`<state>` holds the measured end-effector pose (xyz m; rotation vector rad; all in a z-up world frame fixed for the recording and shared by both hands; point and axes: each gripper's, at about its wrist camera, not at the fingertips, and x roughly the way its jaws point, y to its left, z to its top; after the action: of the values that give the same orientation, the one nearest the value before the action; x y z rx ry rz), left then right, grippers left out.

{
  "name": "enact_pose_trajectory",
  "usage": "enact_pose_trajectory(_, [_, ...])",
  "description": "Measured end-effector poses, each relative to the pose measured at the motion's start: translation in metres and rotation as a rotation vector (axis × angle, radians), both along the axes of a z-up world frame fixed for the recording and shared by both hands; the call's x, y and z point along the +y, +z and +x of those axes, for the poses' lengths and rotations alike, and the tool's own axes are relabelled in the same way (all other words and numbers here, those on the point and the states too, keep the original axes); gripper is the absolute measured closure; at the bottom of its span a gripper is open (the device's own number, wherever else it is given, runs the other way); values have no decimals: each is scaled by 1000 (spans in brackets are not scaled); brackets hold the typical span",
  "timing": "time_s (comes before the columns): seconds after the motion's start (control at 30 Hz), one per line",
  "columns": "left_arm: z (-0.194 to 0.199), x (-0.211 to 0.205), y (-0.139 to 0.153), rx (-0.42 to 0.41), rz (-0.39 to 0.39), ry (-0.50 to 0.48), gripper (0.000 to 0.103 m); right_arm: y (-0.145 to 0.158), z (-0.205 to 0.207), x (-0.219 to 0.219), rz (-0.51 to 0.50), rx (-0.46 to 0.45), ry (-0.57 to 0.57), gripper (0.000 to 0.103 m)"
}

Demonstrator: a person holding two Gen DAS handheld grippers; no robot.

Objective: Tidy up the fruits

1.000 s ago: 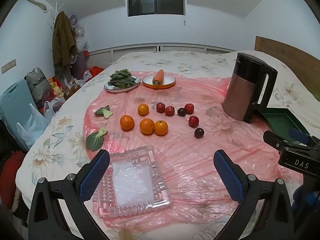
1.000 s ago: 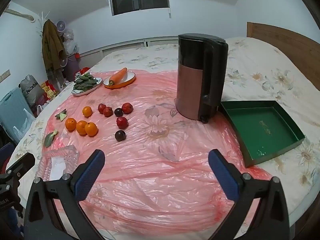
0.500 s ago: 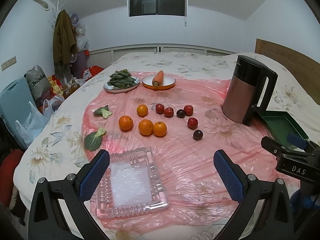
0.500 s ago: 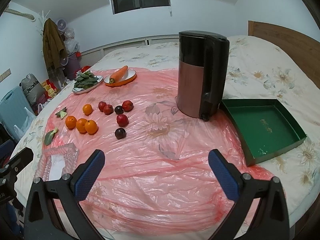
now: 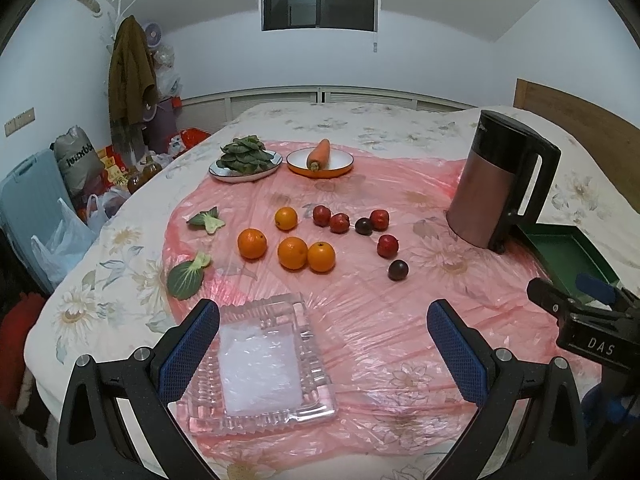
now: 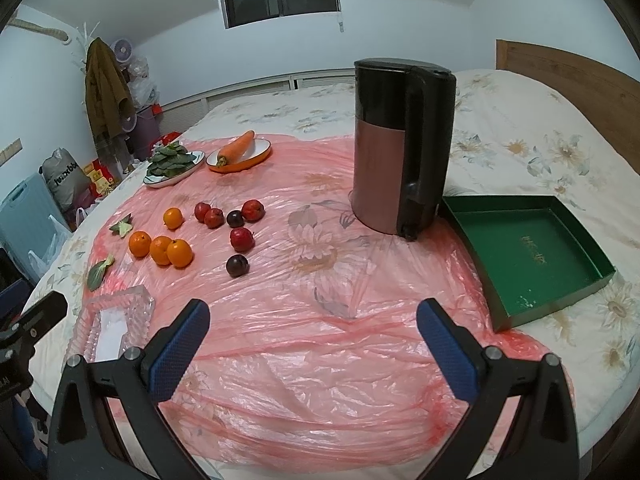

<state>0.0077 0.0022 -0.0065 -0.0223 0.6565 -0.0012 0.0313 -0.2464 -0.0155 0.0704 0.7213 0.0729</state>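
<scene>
Several oranges (image 5: pixel 293 253) (image 6: pixel 161 250) and several red and dark plums (image 5: pixel 387 245) (image 6: pixel 241 239) lie loose on a pink plastic sheet (image 5: pixel 360 312) over the bed. A clear glass tray (image 5: pixel 260 364) (image 6: pixel 108 320) sits at the near left. An empty green tray (image 6: pixel 524 256) (image 5: pixel 566 254) lies at the right. My left gripper (image 5: pixel 324 344) is open and empty, above the glass tray's right side. My right gripper (image 6: pixel 312 332) is open and empty over bare sheet, well short of the fruit.
A black and copper kettle (image 6: pixel 400 160) (image 5: pixel 500 188) stands beside the green tray. At the back are a plate of leafy greens (image 5: pixel 244 160) and an orange dish with a carrot (image 5: pixel 320 156). Two loose green leaves (image 5: pixel 186 278) lie left of the oranges. Bags and clutter stand left of the bed.
Both views have drifted slightly back and up, so the fruit and kettle sit a little farther off. Nothing on the sheet has moved. Both grippers stay open.
</scene>
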Motion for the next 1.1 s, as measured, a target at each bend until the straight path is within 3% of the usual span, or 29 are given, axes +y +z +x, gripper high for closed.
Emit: enact_pose_trajectory(1.1, [15, -1, -15, 58, 23, -45, 1, -9, 4, 6, 1, 15, 39, 0])
